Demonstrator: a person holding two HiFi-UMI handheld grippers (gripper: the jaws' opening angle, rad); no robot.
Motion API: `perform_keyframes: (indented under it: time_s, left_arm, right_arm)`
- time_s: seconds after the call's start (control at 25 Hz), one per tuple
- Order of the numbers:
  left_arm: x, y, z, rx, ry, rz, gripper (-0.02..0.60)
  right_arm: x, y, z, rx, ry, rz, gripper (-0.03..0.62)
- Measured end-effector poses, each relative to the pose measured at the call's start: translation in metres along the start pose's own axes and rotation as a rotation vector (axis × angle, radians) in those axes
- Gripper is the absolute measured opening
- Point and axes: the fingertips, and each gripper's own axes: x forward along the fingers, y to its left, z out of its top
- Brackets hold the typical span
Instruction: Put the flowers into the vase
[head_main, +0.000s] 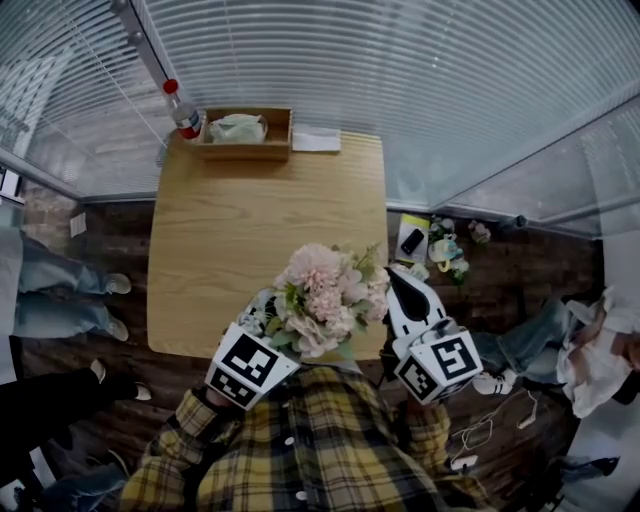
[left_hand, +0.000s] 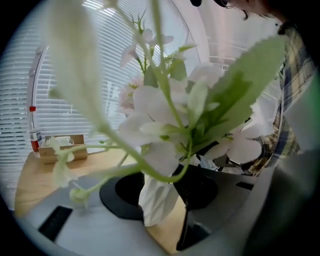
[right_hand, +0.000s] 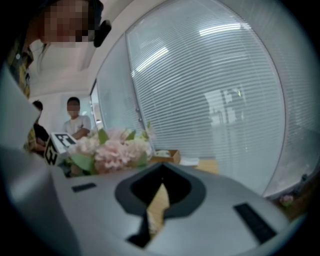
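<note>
Standing in white vase, flowers look light, soft, crushable; grip by stems. L gripper apart round vase, R gripper together, empty.

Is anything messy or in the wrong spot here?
Yes. Some flowers lie on the floor by the right side of the table, not in the vase with the bunch. The vase also stands rather near the table's front edge.
</note>
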Motion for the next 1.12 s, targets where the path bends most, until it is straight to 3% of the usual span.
perform_keyframes:
  time_s: [0.56,0.92,1.12]
  left_arm:
    - [-0.025,0.002,-0.011,-0.112,-0.022,-0.008,0.163]
    - [-0.067,0.045,-0.023,-0.166,-0.054,0.169,0.151]
    - [-0.098,0.074,0.004,-0.138,-0.157,0.320,0.021]
  right_arm:
    - [-0.010,-0.002,-0.007,0.007,0.005,-0.021,0.014]
    - [-0.022,-0.007,-0.004,-0.010,-0.011,-0.040,0.014]
    - [-0.027,-0.006,0.005,-0.034,-0.029,-0.044,0.014]
